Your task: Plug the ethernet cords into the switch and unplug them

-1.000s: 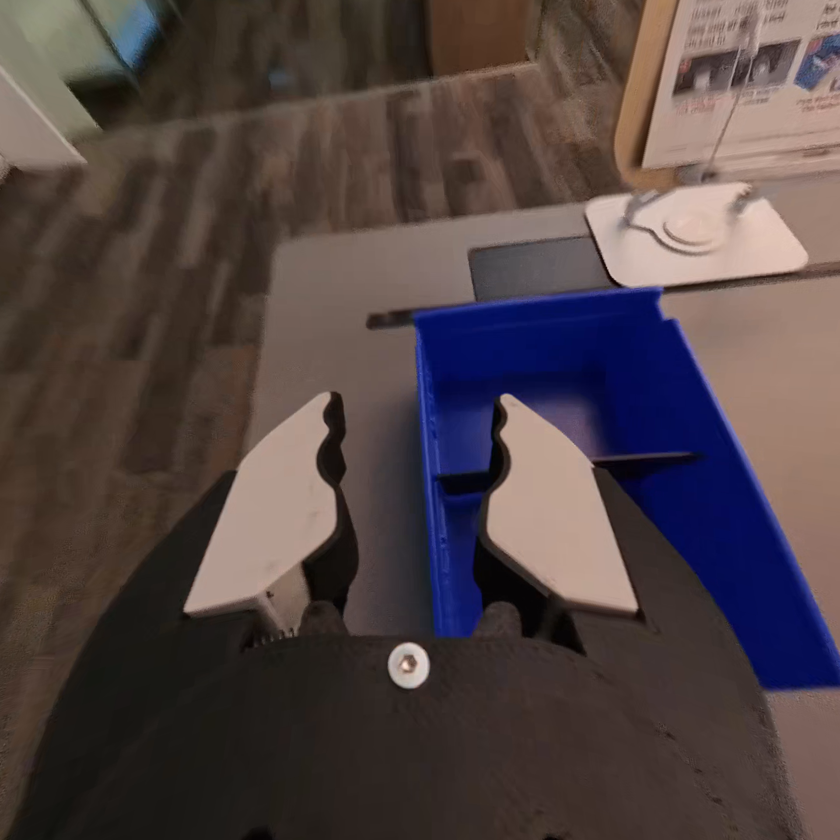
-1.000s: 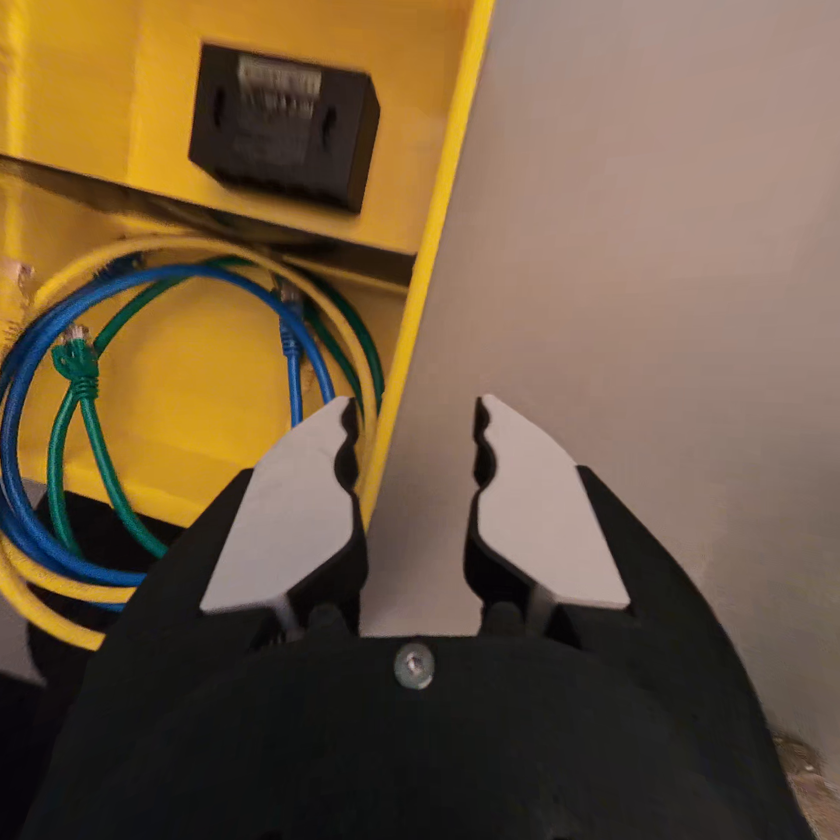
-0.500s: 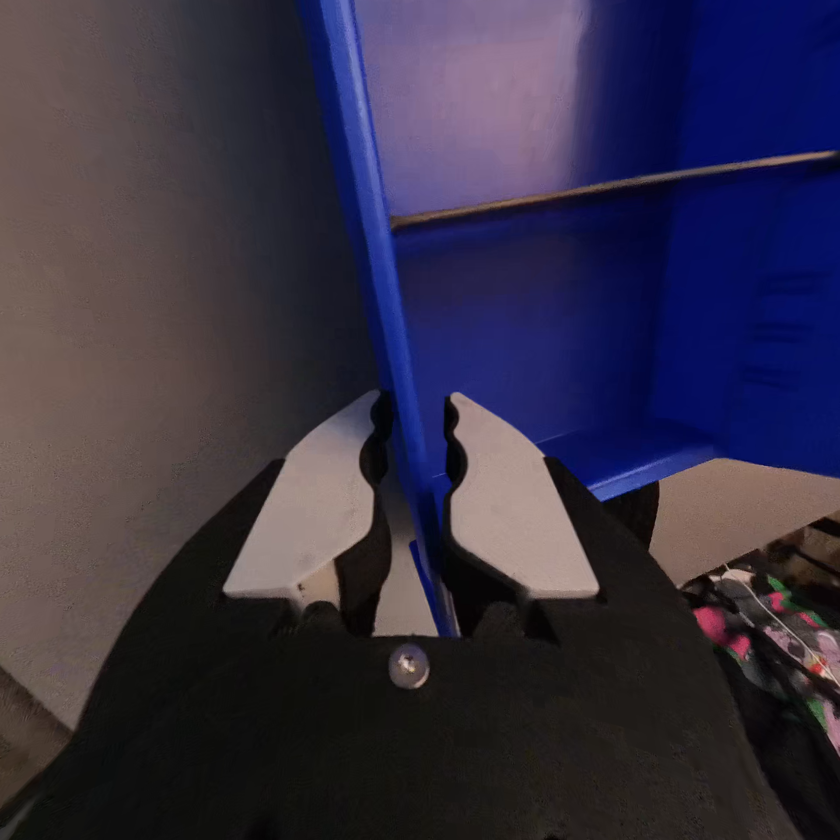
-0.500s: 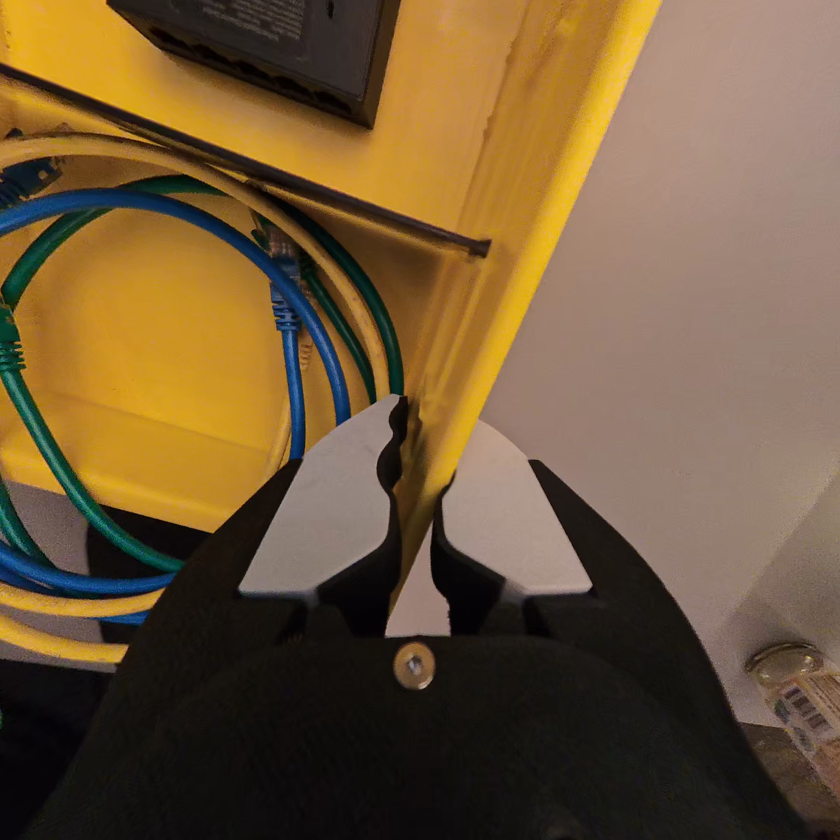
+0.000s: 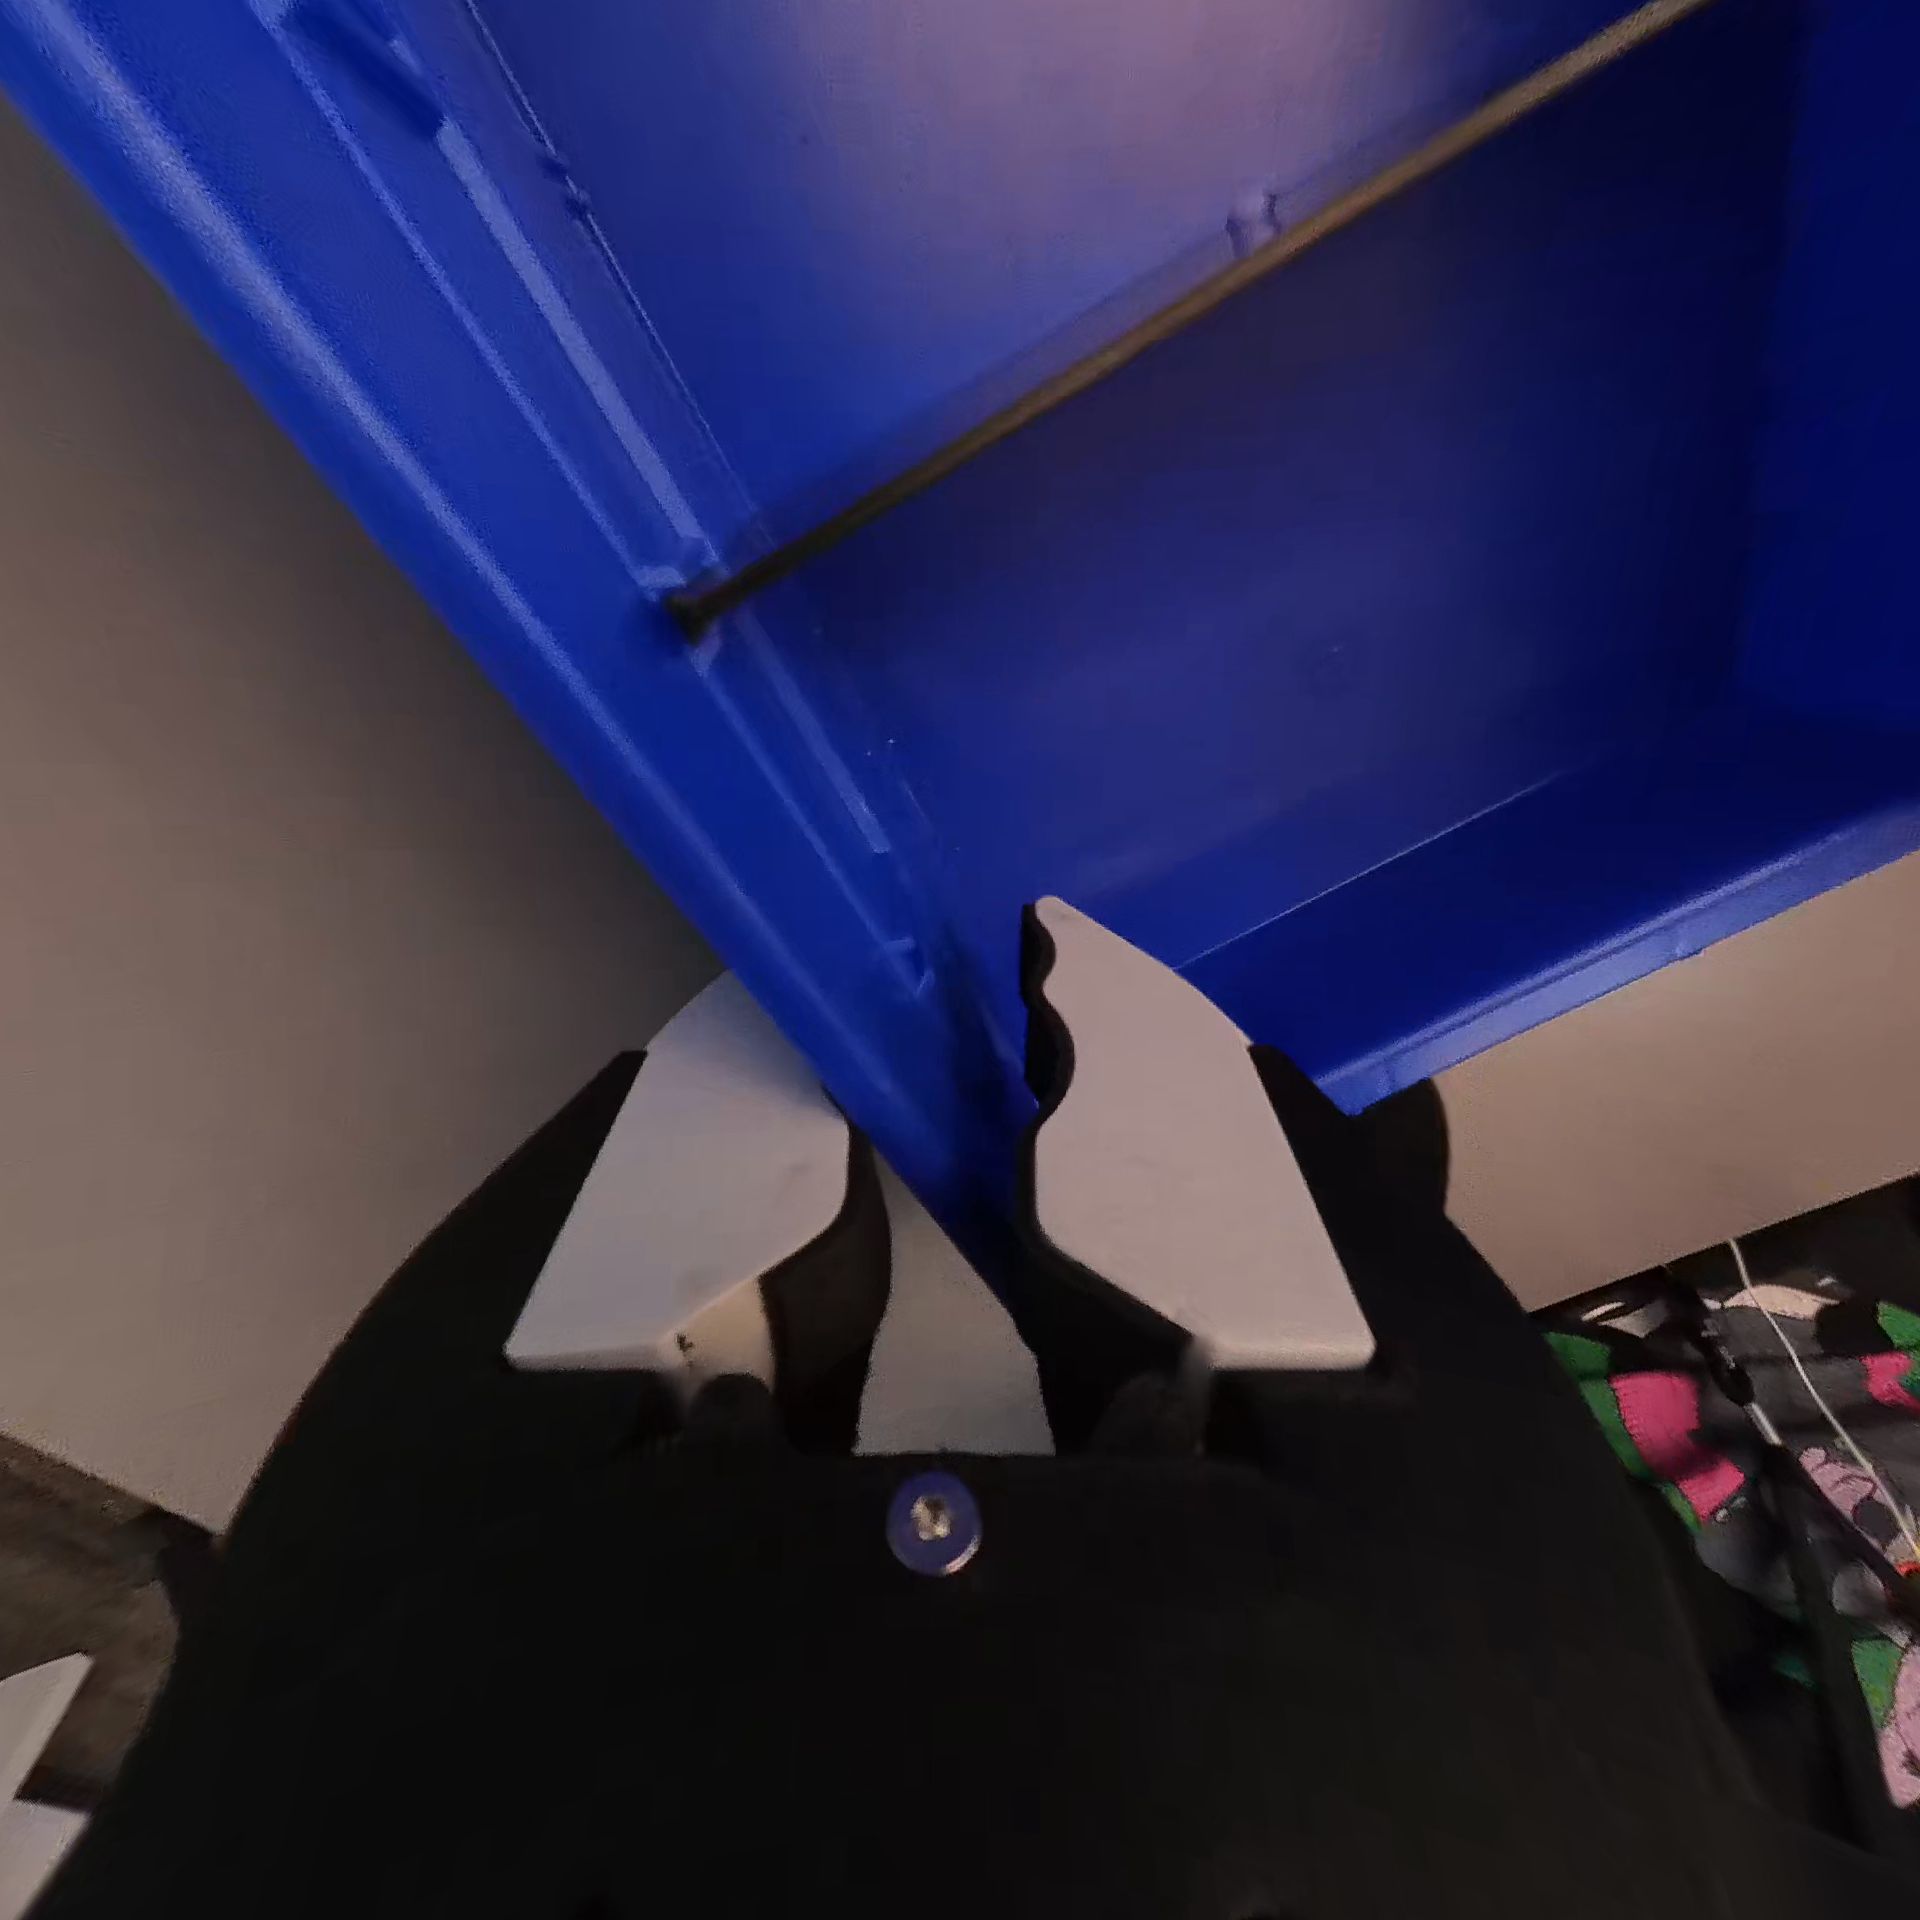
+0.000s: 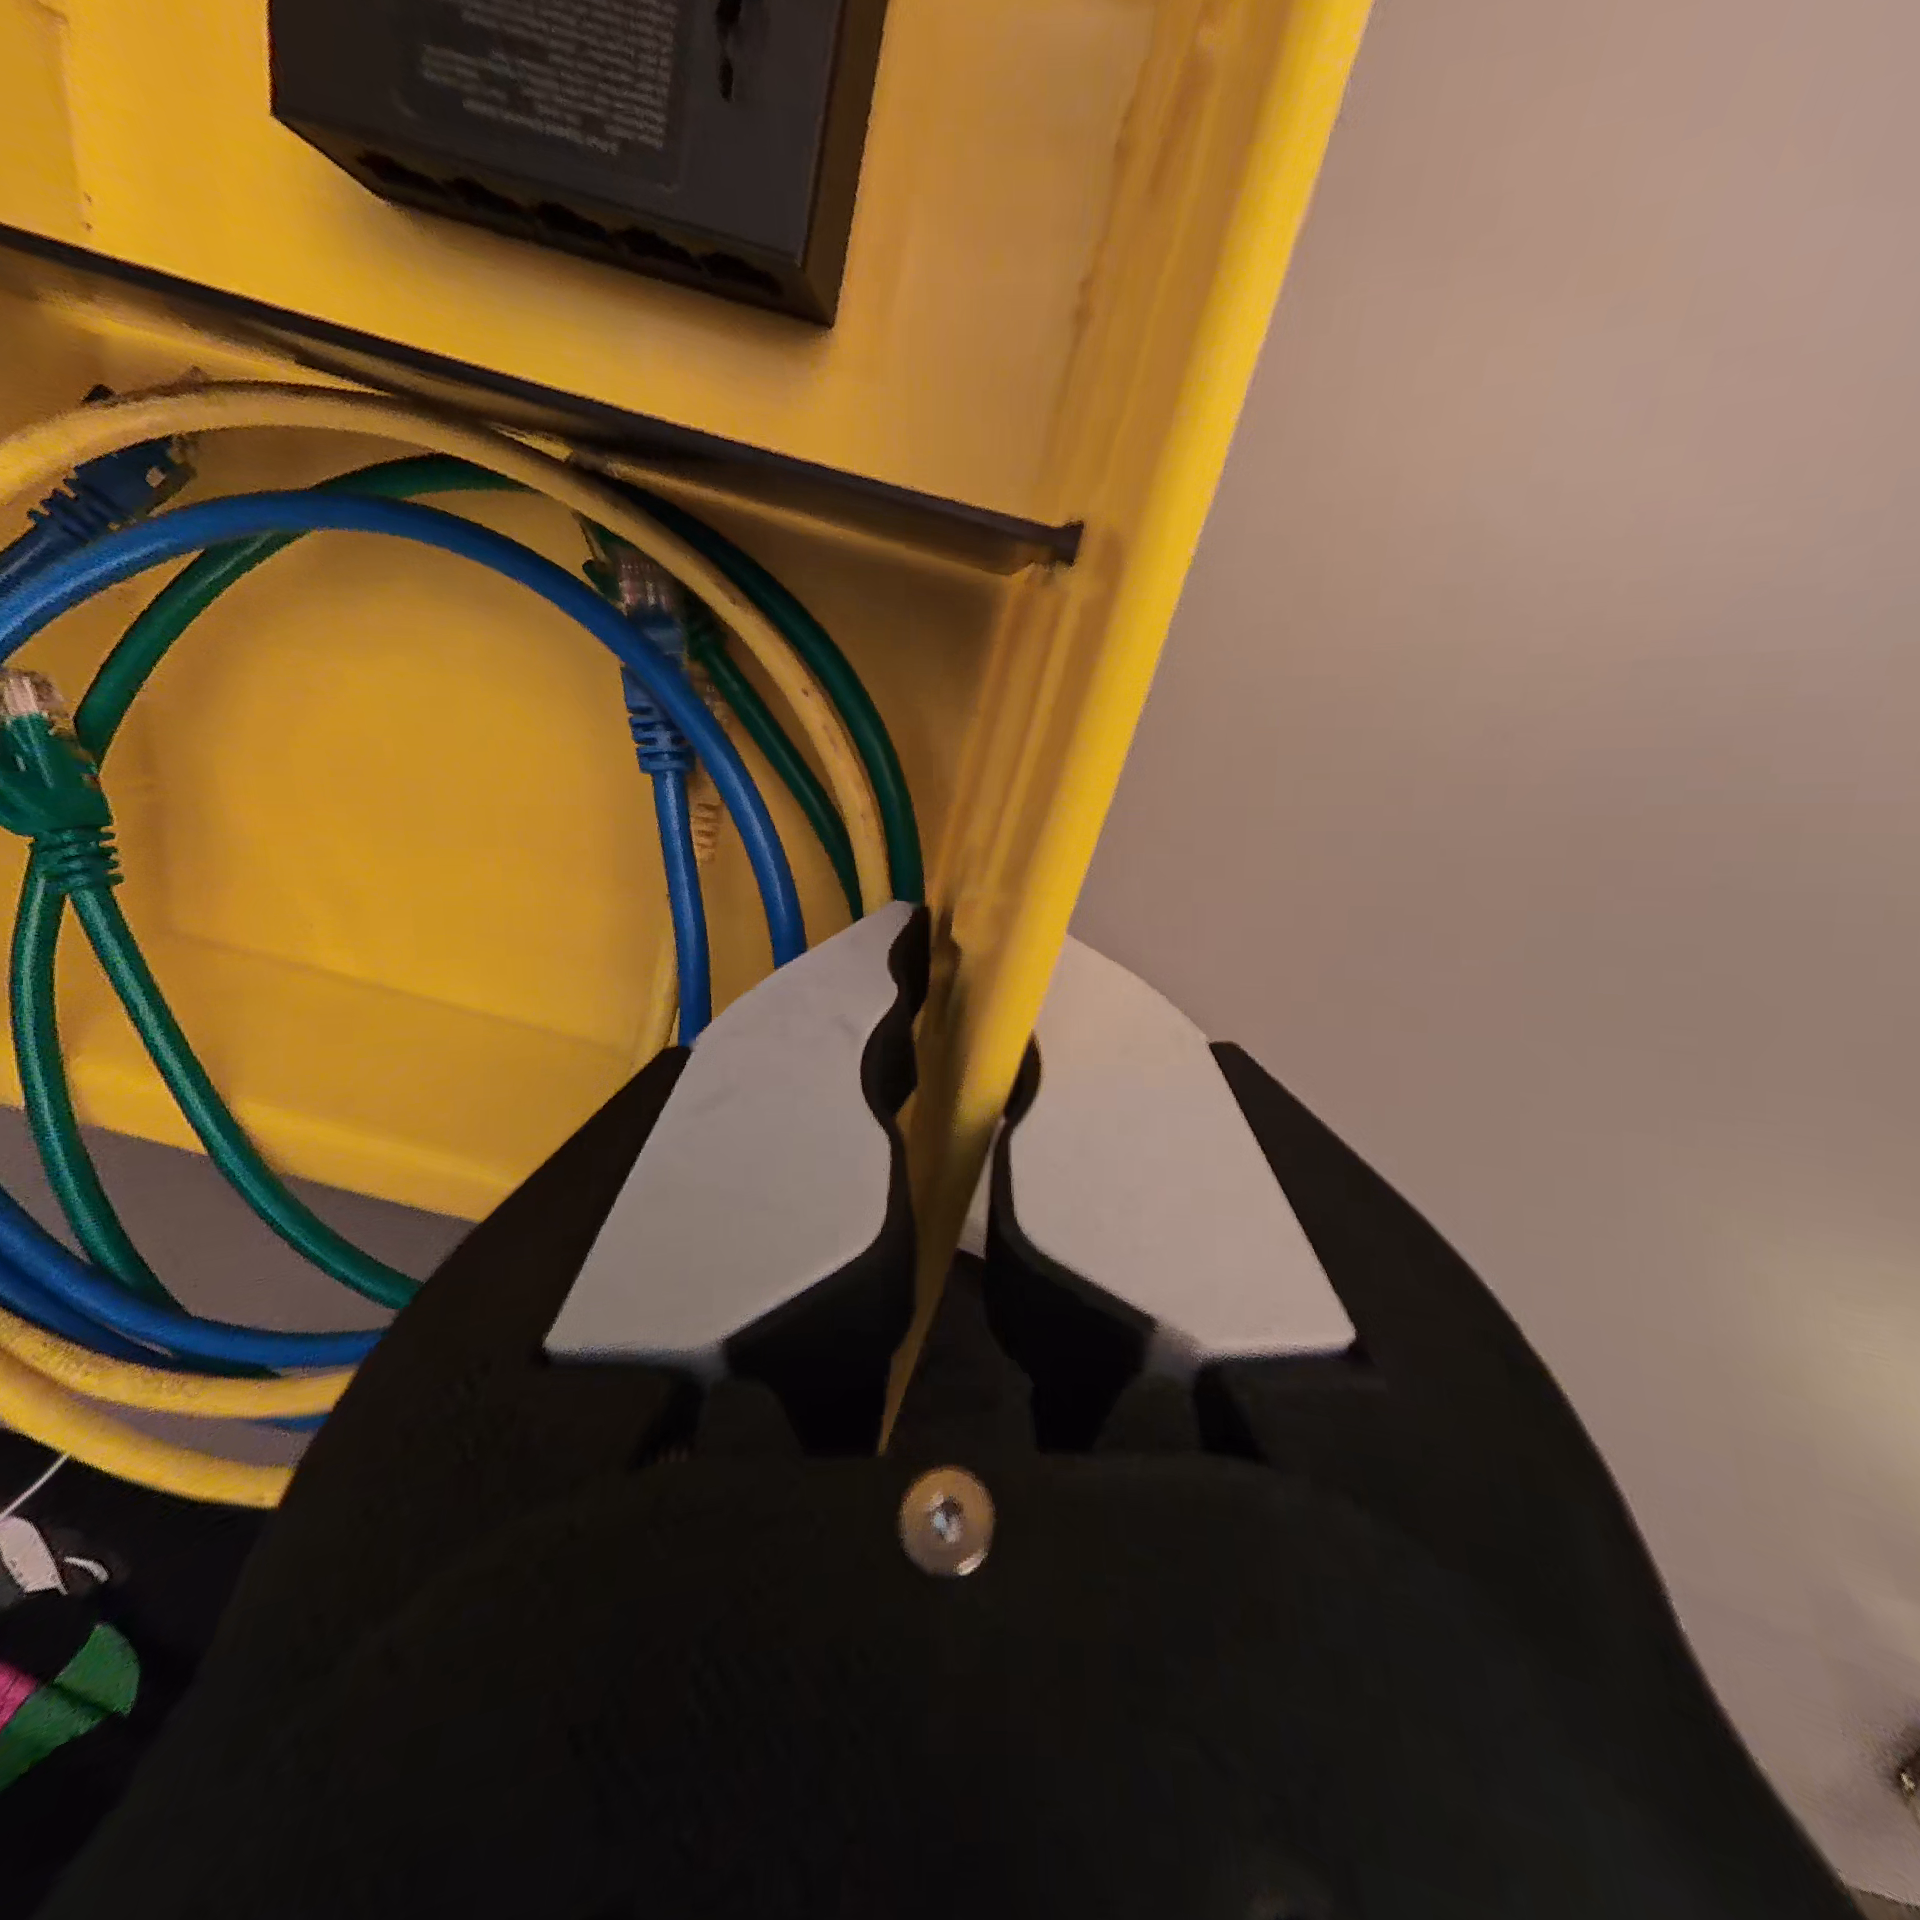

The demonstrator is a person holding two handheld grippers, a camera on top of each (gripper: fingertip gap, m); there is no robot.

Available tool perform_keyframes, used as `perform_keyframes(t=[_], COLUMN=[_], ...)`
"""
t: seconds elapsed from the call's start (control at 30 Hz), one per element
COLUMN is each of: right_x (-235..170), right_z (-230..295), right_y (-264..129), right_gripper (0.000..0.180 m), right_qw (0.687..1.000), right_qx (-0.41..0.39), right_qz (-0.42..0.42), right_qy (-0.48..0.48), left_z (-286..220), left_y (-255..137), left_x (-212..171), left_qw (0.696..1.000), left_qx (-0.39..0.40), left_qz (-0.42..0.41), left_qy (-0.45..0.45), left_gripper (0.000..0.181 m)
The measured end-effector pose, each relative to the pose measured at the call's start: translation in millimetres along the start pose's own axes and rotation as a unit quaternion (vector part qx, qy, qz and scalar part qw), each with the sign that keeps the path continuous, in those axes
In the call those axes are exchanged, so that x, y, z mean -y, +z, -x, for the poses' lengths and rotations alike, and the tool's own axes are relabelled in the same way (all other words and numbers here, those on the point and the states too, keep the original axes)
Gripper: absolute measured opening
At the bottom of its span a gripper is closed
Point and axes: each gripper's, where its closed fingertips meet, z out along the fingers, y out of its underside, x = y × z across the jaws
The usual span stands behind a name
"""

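My left gripper (image 5: 935, 997) is shut on the left side wall of an empty blue bin (image 5: 1299, 520), one finger inside and one outside. A thin black divider (image 5: 1143, 332) crosses the bin. My right gripper (image 6: 971, 966) is shut on the right side wall of a yellow bin (image 6: 1174, 416). In its far compartment lies a black ethernet switch (image 6: 582, 135). In the near compartment are coiled blue (image 6: 675, 810), green (image 6: 62, 831) and yellow (image 6: 810, 707) ethernet cords, their plugs loose, some hanging over the bin's near edge.
Both bins sit on a grey table (image 5: 260, 831). A black divider (image 6: 727, 468) splits the yellow bin. Colourful patterned fabric (image 5: 1714, 1455) shows below the table edge in the left wrist view. Across from one pair of fingers to the other is roughly 55 centimetres.
Both grippers have come down from open above the bins and shut on the bin walls. The blue bin now sits turned in the left wrist view.
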Motion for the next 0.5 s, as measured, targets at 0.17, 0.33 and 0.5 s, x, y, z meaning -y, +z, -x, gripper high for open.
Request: perform_keyframes(t=[0.17,0.33,0.5], right_x=[32,94,117], right_z=[4,205,282], right_y=[-62,-112,-32], right_gripper=[0.04,0.064,0.079], right_qw=[0.981,0.898,0.964], right_qx=[-0.142,0.017,0.082], right_qz=[-0.129,-0.399,-0.198], right_qy=[0.004,-0.187,-0.157], left_z=[-33,-60,-53], left_y=[5,0,-28], left_x=[9,-3,-12], left_qw=[0.999,0.995,0.996], left_qx=[-0.023,-0.061,-0.049], left_qz=[0.01,0.04,-0.013], left_qy=[0.031,0.073,0.071], left_gripper=[0.023,0.034,0.031])
